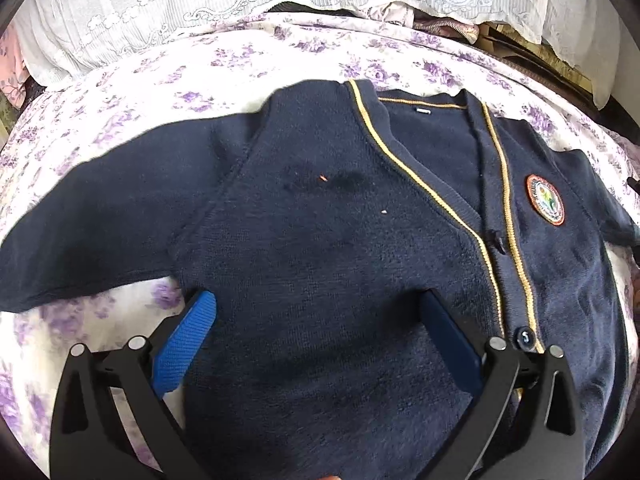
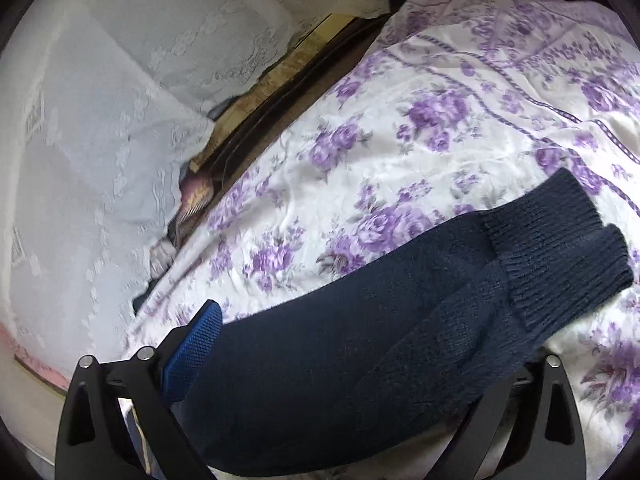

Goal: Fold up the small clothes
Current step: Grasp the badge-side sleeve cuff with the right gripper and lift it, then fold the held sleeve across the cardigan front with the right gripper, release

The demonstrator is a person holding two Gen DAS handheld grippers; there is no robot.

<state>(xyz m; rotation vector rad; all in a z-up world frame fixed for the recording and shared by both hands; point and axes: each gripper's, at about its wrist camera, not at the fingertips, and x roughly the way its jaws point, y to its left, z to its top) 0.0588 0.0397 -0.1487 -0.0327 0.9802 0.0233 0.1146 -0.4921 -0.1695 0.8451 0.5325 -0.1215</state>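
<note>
Left wrist view: the navy cardigan (image 1: pixel 360 220) lies flat, front up, on the floral bed (image 1: pixel 120 92), ready for folding; the left gripper (image 1: pixel 316 320) hovers, fingers wide. Right wrist view: the right gripper (image 2: pixel 360 344), fingers wide, straddles the sleeve (image 2: pixel 400 320), probably to grasp it.

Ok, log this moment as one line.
cardigan flat on floral sheet | left tool open over body | right tool open around sleeve
</note>
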